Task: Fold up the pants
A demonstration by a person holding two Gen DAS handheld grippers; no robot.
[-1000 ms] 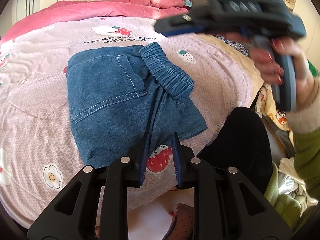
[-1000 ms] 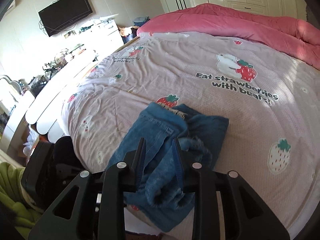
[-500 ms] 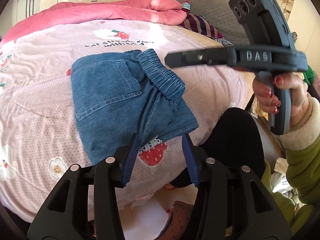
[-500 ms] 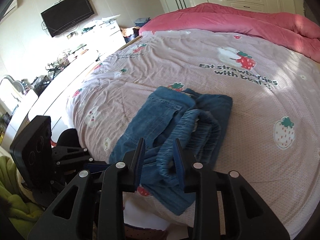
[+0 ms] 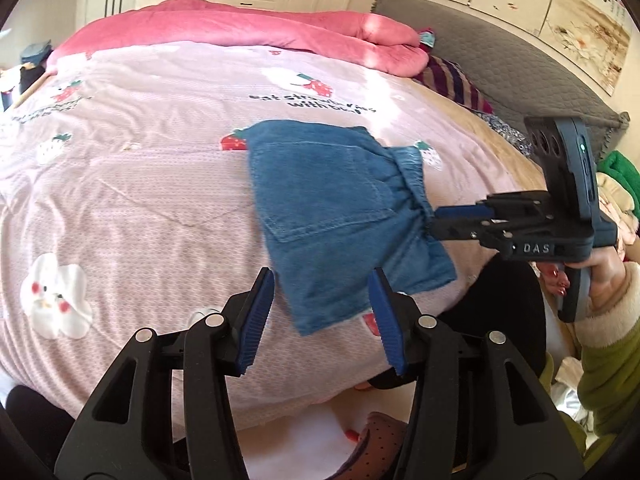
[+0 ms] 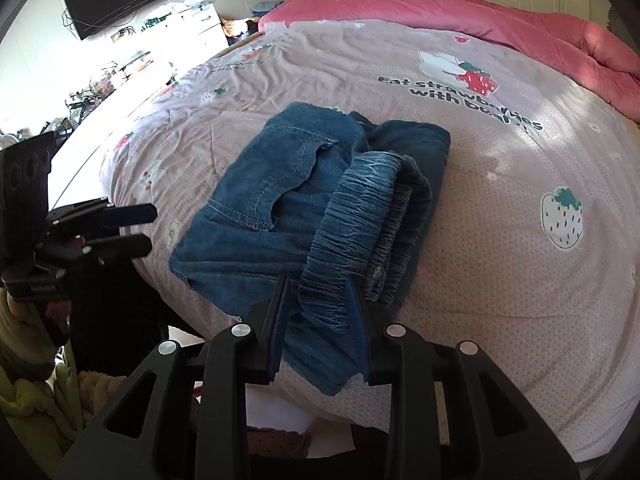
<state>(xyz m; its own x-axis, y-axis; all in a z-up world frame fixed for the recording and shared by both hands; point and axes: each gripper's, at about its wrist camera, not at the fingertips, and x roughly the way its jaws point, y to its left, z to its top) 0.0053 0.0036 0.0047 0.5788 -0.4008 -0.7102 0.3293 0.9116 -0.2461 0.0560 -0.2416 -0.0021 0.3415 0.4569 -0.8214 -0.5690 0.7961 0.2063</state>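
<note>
- Pink strawberry-print bedspread [image 5: 132, 208] covers the bed you are working on, with a pink quilt [image 5: 240, 28] bunched along its far side and a grey headboard [image 5: 500, 64] off to your right.
- Your pants [image 6: 304, 200] lie near the bed's front edge as a compact blue denim bundle, pocket side up, elastic waistband [image 6: 352, 224] rolled on top. That reads as a fold close to finished.
- Your right gripper [image 6: 318, 312] has its jaws set around the waistband's near end; whether they pinch it or merely flank it, you cannot tell from these views. That hold would suit tucking the band flat.
- Your left gripper [image 5: 320, 312] is spread wide and empty, hovering off the bundle's near corner, free to steady it.
- No containers are in view; nothing needs loading.
</note>
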